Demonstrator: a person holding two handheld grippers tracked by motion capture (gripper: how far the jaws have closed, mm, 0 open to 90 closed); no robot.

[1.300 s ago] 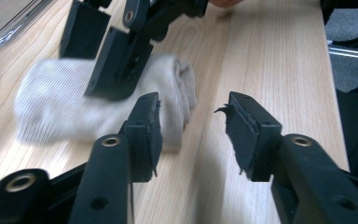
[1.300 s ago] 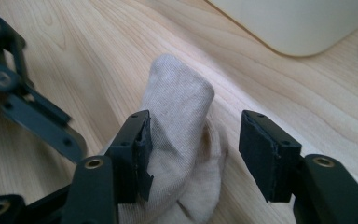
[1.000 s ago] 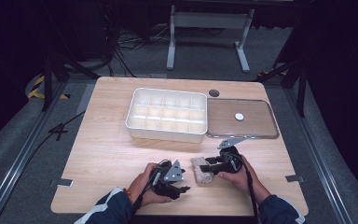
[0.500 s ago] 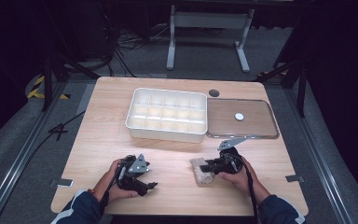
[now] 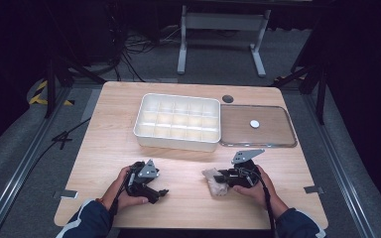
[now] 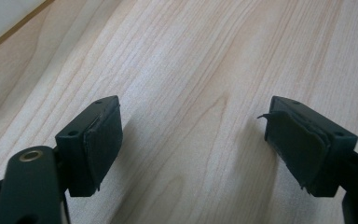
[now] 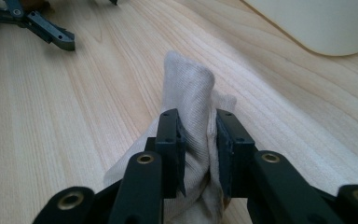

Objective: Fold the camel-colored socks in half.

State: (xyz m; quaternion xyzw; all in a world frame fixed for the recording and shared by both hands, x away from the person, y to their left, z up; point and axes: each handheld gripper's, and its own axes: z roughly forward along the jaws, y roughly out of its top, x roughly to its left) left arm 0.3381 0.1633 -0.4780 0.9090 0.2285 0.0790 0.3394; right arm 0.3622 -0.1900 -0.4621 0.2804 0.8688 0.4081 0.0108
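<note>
Leftmost, the left gripper lies low on the pale wood-grain table, jaws just opened wide w/ bare tabletop between the worn black pads. Centre-back sits a white plastic compartment tray, a clear flat lid beside it. At right, the right gripper, jaws just closing, pinches a crumpled beige ribbed-knit sock near the table's front edge.

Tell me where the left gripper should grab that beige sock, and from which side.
Probably the free end of the sock that pokes out past the right gripper, coming in from the left gripper's side. The right jaws have just been closing and pinch the bunched middle, so only that raised, folded end stands clear of the table. The left jaws stand open, nothing between them.
</note>
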